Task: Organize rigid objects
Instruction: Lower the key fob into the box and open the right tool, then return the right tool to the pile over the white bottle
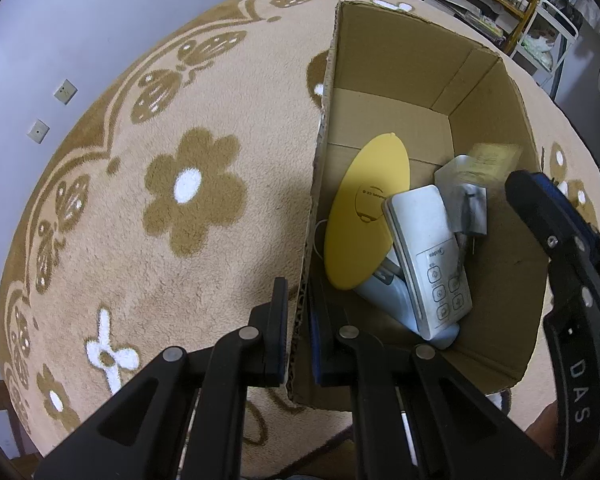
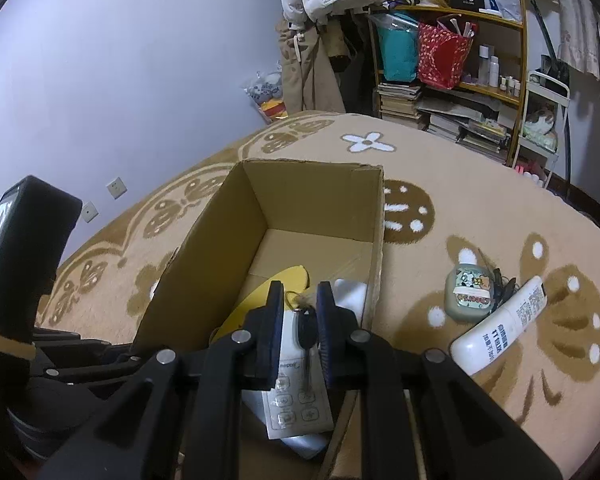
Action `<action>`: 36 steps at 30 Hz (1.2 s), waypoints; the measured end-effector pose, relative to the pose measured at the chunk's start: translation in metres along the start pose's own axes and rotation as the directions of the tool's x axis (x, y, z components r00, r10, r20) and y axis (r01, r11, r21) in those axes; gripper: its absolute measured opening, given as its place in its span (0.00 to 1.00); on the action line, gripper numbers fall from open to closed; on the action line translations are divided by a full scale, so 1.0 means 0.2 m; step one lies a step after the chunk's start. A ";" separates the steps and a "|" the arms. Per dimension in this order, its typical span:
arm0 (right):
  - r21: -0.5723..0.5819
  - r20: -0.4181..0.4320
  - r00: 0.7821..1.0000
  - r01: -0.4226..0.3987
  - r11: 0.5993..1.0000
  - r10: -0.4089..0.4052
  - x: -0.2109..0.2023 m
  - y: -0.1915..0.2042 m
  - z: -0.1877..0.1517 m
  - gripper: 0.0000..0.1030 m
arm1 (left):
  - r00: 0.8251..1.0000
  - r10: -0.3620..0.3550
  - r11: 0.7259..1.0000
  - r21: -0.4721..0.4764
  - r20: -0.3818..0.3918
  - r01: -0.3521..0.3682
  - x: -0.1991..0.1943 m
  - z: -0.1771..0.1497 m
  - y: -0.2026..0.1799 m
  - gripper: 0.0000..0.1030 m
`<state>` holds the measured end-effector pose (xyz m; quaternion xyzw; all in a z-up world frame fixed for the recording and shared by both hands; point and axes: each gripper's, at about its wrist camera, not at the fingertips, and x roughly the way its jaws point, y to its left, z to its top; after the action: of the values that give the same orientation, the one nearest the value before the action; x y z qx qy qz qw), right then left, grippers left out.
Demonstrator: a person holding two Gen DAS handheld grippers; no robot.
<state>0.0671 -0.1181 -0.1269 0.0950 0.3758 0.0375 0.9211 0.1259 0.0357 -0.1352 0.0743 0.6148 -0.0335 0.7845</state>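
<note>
Jaws of the left gripper pinch the cardboard box wall; the right gripper clasps a key above it. Two items remain outside.

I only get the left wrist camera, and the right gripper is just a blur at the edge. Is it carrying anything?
Observer: Yes. The right gripper is shut on a black-headed key above the box.
Operator: Anything still outside the box on that side?
Observer: A white bottle lies on the rug, right of the box.
Operator: Only that?
Observer: No, a small green case sits beside the bottle.
</note>
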 end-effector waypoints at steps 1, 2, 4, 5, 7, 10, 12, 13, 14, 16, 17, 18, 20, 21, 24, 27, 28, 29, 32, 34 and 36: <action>0.005 0.002 1.000 0.005 1.000 -0.005 0.00 0.00 0.00 0.19 | 1.000 0.003 1.000 0.002 -0.002 -0.003 0.00 0.00 0.00 0.09; 0.012 0.003 1.000 0.010 1.000 -0.010 -0.01 -0.01 0.00 0.25 | 1.000 0.002 1.000 0.002 -0.001 -0.002 0.00 0.00 0.00 0.09; 0.031 0.013 1.000 0.007 1.000 -0.007 -0.02 -0.03 0.01 0.39 | 1.000 -0.003 1.000 -0.002 -0.003 0.003 0.00 0.00 0.00 0.09; 0.038 0.023 1.000 0.000 0.999 -0.001 -0.03 -0.04 0.01 0.46 | 1.000 -0.005 1.000 -0.003 -0.003 0.005 0.00 0.00 0.00 0.09; 0.057 0.047 0.999 -0.002 0.998 -0.001 -0.05 -0.06 0.02 0.55 | 1.000 -0.005 1.000 -0.002 -0.003 0.005 0.00 0.00 0.00 0.09; 0.082 0.075 0.997 0.002 0.997 -0.008 -0.08 -0.10 0.03 0.69 | 1.000 -0.002 1.000 0.000 -0.003 0.002 0.00 0.00 0.00 0.09; 0.096 0.085 0.996 0.020 0.995 -0.028 -0.10 -0.12 0.04 0.77 | 1.000 -0.003 1.000 -0.001 -0.003 0.003 0.00 0.00 0.01 0.09; 0.101 0.087 0.995 0.030 0.994 -0.038 -0.10 -0.13 0.04 0.83 | 1.000 -0.004 1.000 -0.001 -0.003 0.004 0.00 0.00 0.01 0.09; 0.114 0.093 0.994 0.043 0.993 -0.054 -0.10 -0.15 0.04 0.89 | 1.000 -0.002 1.000 0.000 -0.003 0.002 0.00 0.00 0.00 0.09; 0.143 0.086 0.993 0.070 0.987 -0.083 -0.09 -0.18 0.04 0.96 | 1.000 0.000 1.000 0.001 -0.002 0.000 0.00 0.00 0.01 0.09; 0.157 0.083 0.992 0.083 0.984 -0.097 -0.09 -0.20 0.04 0.97 | 1.000 0.001 1.000 0.002 -0.002 -0.001 0.00 0.00 0.01 0.09; 0.172 0.079 0.991 0.097 0.980 -0.112 -0.08 -0.22 0.03 0.97 | 1.000 0.001 1.000 0.001 -0.002 -0.001 0.00 0.00 0.01 0.09; 0.188 0.070 0.989 0.117 0.975 -0.132 -0.08 -0.26 0.03 0.97 | 1.000 0.000 1.000 -0.002 -0.003 0.000 0.01 0.00 0.01 0.09; 0.197 0.069 0.987 0.128 0.972 -0.144 -0.08 -0.28 0.02 0.97 | 1.000 -0.002 1.000 -0.005 -0.003 0.002 0.01 0.00 0.01 0.10; 0.228 0.060 0.980 0.172 0.958 -0.190 -0.07 -0.34 0.02 1.00 | 1.000 -0.005 1.000 -0.007 -0.003 0.005 0.00 0.00 0.01 0.10; 0.254 0.041 0.971 0.216 0.943 -0.234 -0.06 -0.40 0.02 1.00 | 1.000 -0.001 1.000 -0.003 -0.003 0.001 0.00 0.00 0.00 0.10; 0.259 0.036 0.970 0.223 0.940 -0.241 -0.05 -0.42 0.01 1.00 | 1.000 -0.001 1.000 -0.002 -0.003 0.001 0.00 0.00 0.00 0.10; 0.264 0.031 0.968 0.231 0.936 -0.247 -0.05 -0.44 0.01 1.00 | 1.000 -0.001 1.000 -0.001 -0.003 0.001 0.00 0.00 0.00 0.10; 0.284 0.013 0.965 0.247 0.927 -0.261 -0.03 -0.50 -0.01 1.00 | 1.000 -0.003 1.000 -0.005 -0.004 0.003 0.00 0.00 0.00 0.10; 0.291 -0.003 0.961 0.265 0.919 -0.276 -0.01 -0.55 -0.03 1.00 | 1.000 -0.005 1.000 -0.007 -0.004 0.005 0.00 0.00 0.01 0.10; 0.290 -0.019 0.954 0.293 0.911 -0.301 0.00 -0.58 -0.04 1.00 | 1.000 -0.005 1.000 -0.007 -0.004 0.005 0.00 0.00 0.01 0.10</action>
<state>0.0621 -0.2298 -0.1562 0.1709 0.3754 -0.1593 0.8969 0.1264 0.0371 -0.1351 0.0703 0.6168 -0.0331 0.7833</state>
